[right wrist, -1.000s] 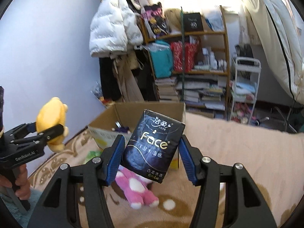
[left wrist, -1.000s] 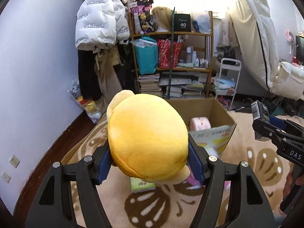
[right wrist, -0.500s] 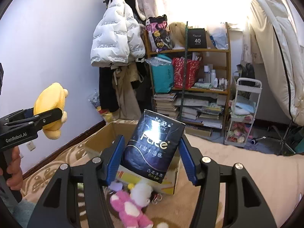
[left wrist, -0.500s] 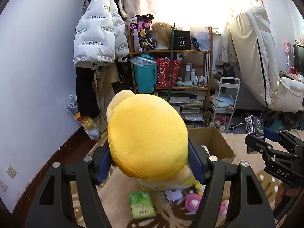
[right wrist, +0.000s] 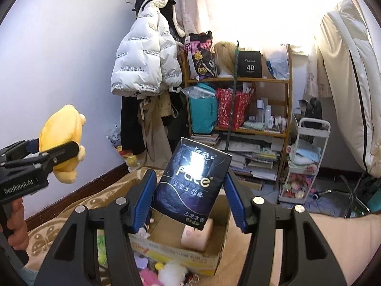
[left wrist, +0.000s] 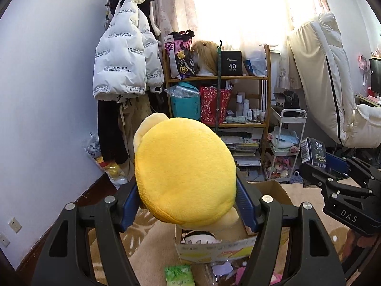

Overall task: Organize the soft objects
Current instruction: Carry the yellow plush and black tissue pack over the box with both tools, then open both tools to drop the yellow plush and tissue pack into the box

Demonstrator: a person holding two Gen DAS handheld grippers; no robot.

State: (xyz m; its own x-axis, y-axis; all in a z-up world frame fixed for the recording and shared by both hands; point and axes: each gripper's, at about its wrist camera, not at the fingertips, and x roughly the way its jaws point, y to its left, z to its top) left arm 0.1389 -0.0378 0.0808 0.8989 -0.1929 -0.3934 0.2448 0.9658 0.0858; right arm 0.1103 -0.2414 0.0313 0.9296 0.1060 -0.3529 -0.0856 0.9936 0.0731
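The left gripper (left wrist: 185, 205) clamps a yellow plush toy (left wrist: 184, 174); the right gripper (right wrist: 188, 200) clamps a dark tissue pack (right wrist: 193, 183). Both hang above an open cardboard box (right wrist: 181, 252) on the rug, already holding a pink soft item (right wrist: 196, 236). More plush toys (right wrist: 171, 273) lie before it, apparently unsorted.

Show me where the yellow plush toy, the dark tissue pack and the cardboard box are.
yellow plush toy (left wrist: 183, 166), left wrist view, middle of its rounded yellow back.
dark tissue pack (right wrist: 193, 181), right wrist view, centre of its printed front.
cardboard box (right wrist: 181, 253), right wrist view, its near front wall.
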